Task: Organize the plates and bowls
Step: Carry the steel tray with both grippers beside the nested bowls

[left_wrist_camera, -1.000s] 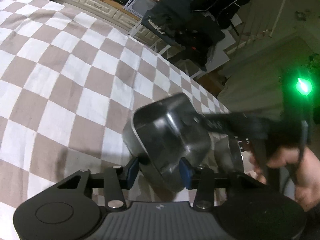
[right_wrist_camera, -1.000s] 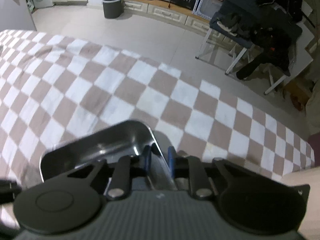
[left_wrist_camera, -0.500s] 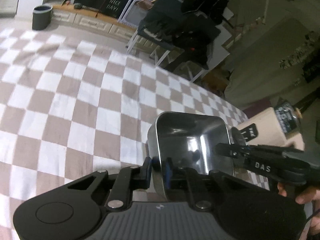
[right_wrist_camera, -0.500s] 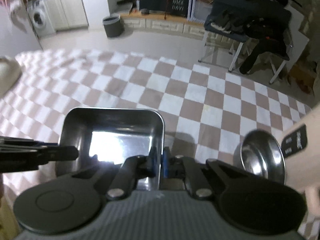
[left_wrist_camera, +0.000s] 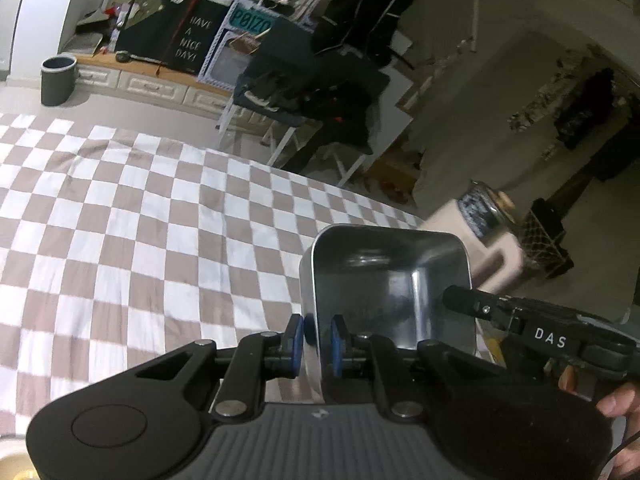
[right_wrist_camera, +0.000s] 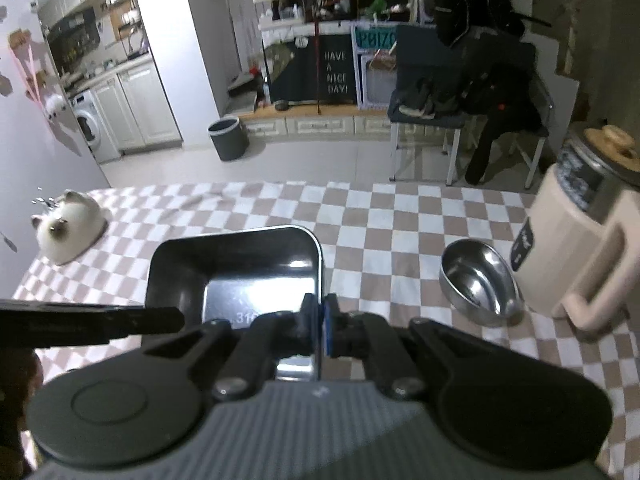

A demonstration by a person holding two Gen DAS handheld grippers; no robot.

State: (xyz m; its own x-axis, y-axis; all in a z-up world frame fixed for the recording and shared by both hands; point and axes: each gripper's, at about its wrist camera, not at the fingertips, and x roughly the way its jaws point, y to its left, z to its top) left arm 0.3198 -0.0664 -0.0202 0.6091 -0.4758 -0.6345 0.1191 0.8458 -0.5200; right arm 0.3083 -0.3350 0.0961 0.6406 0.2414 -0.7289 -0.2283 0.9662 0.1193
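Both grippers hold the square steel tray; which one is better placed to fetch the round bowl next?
Right, probably. The round bowl lies just right of the right gripper, beside the cream jug. The left gripper clamps the tray on its far wall.

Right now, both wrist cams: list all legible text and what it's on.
"HAVE A NICE DAY!": dark banner on the back cabinet.
"DAS": right gripper body, seen from the left wrist.
"316": floor of the steel tray; further characters hidden.
Teal plate sign: roughly "P0IZO", uncertain.
Black labels on the beige jug: too blurred.
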